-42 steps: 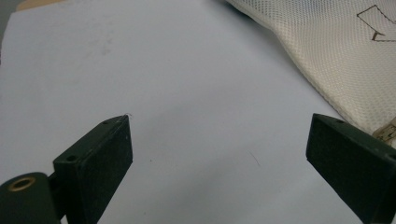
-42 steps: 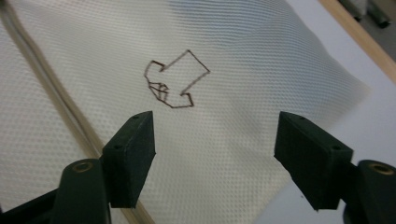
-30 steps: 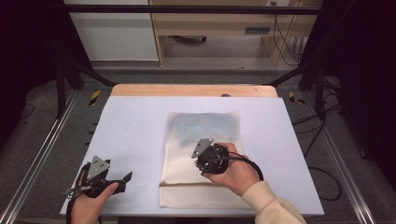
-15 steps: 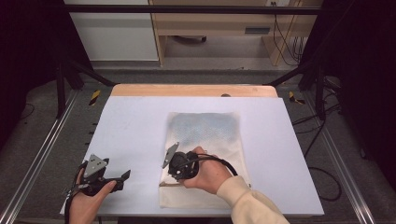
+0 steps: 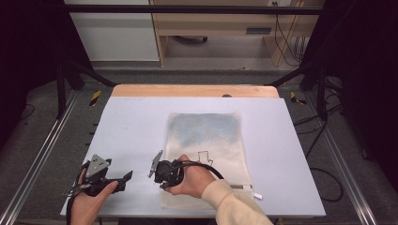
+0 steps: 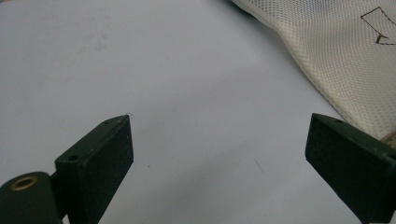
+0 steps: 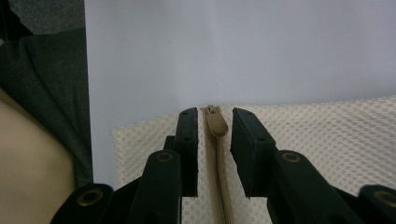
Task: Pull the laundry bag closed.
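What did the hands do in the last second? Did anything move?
The right tongs slid across the cream mesh zipper bag toward its left near corner. Their jaws now sit either side of the tan zipper pull, slightly apart, not yet pinching it. Nothing was picked up or let go. The left tongs stayed open at the near left of the white table, and the bag stayed put.

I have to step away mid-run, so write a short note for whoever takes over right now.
Right gripper: jaws slightly apart, straddling the zipper pull near the left near corner of the mesh bag; not clamped yet.
Left gripper: wide open, holding nothing, over bare table left of the bag.
Done: right gripper lined up on the pull.
Left: probably close on the pull and draw it along the zipper, steadying the bag with the left gripper.
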The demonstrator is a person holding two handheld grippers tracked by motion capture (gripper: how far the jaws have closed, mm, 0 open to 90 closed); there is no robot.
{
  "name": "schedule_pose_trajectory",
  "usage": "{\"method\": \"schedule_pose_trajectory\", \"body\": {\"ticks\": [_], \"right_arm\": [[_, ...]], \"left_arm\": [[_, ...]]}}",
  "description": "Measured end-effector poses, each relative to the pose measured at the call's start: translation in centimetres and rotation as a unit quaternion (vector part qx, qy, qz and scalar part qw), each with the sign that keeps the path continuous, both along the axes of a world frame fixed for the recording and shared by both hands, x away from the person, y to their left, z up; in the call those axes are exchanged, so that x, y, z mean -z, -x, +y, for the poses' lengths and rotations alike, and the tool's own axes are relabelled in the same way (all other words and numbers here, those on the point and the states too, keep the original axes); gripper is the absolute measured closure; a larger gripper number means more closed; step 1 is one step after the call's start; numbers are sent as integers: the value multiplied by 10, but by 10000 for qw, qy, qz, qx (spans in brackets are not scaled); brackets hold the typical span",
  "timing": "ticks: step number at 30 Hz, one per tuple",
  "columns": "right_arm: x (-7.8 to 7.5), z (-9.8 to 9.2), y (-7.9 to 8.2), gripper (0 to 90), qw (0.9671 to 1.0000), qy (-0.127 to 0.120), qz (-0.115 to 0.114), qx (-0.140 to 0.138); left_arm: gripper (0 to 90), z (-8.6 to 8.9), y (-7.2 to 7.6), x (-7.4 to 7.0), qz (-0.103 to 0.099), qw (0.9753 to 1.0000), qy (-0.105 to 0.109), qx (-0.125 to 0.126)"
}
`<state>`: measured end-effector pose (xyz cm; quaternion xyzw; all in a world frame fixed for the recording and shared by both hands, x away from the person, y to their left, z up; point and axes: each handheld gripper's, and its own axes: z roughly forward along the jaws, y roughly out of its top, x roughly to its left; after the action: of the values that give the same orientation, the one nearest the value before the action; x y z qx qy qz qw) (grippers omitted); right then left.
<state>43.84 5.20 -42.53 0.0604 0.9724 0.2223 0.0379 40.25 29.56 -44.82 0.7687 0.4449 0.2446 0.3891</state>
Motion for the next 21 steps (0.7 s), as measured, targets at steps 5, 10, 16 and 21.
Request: {"method": "schedule_pose_trajectory", "body": {"ticks": [5, 10, 16, 21], "right_arm": [[6, 3, -3, 711, 10000, 65, 43, 58], [10, 6, -8, 747, 9995, 126, 275, 106], [10, 5, -9, 818, 9992, 144, 351, 84], [1, 2, -7, 819, 9995, 34, 315, 75]], "left_arm": [[76, -1, 0, 0, 1, 10000, -21, 39], [79, -2, 1, 0, 10, 10000, 17, 42], [93, -5, 5, -1, 62, 9998, 16, 182], [125, -14, 13, -2, 166, 9989, 102, 435]]}}
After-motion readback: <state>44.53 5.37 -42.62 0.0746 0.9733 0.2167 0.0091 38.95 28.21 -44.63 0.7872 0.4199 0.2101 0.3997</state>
